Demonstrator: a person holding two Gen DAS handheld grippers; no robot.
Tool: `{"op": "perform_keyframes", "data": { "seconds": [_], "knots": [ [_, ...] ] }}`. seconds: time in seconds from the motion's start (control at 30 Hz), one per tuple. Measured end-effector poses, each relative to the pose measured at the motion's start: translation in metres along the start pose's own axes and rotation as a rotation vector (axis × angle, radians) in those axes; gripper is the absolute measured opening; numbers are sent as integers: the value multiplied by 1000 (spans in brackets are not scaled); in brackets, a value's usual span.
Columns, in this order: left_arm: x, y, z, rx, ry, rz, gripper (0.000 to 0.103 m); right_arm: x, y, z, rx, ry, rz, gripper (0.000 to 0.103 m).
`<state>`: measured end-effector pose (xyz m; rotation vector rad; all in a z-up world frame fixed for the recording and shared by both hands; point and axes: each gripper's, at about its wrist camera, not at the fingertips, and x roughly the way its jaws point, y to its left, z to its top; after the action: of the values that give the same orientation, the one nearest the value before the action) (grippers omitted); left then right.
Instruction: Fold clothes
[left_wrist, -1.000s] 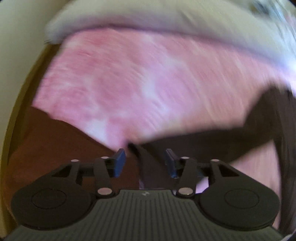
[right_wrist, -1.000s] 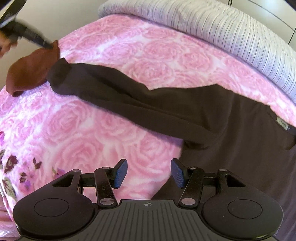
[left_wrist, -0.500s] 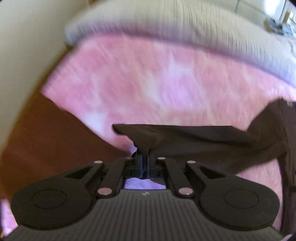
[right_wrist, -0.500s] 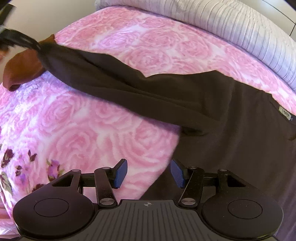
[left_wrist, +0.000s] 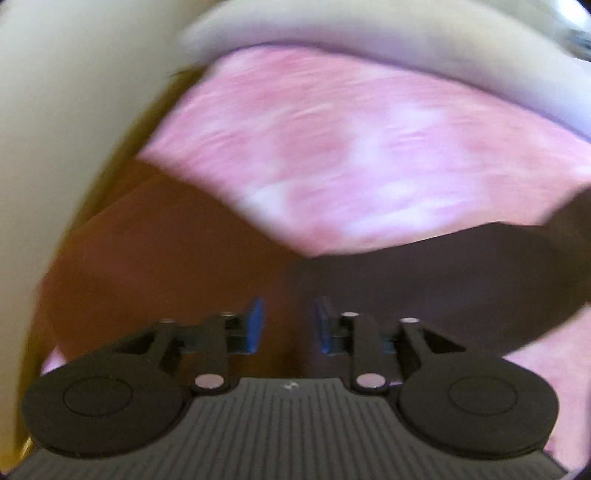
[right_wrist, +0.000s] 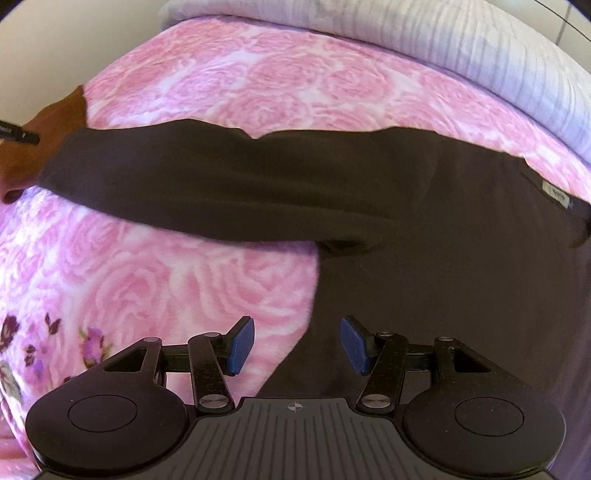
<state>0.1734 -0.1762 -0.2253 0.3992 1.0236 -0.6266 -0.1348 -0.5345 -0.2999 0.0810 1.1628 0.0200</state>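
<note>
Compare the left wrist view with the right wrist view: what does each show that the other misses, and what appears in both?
Only the left wrist view shows the left gripper, jaws open and empty, above where the rust-brown cloth meets the sleeve end.

Only the right wrist view shows the right gripper, jaws open, the garment's torso and its white neck label.

Both show the dark brown long-sleeved garment, the rust-brown cloth, the pink rose-patterned blanket and the pale striped bedding.

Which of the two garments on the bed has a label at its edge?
The dark brown garment, spread under the right gripper, shows a small pale label near its right edge. The rust-orange one at far left shows none.
</note>
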Motion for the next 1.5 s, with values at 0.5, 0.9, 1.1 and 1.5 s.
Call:
{"op": "perform_keyframes", "data": {
  "seconds": [0.5, 0.9, 1.1, 1.5],
  "knots": [
    [124, -114, 66, 421, 138, -346, 0, 24, -19, 24, 43, -79, -51, 56],
    [94, -77, 72, 214, 3, -159, 2, -6, 32, -72, 90, -21, 12, 58],
    [49, -104, 33, 212, -14, -237, 7, -7, 34, -100, 265, 5, -63, 62],
    [-11, -276, -124, 219, 153, -436, 19, -99, -68, -209, 471, -83, -24, 67]
  ]
}}
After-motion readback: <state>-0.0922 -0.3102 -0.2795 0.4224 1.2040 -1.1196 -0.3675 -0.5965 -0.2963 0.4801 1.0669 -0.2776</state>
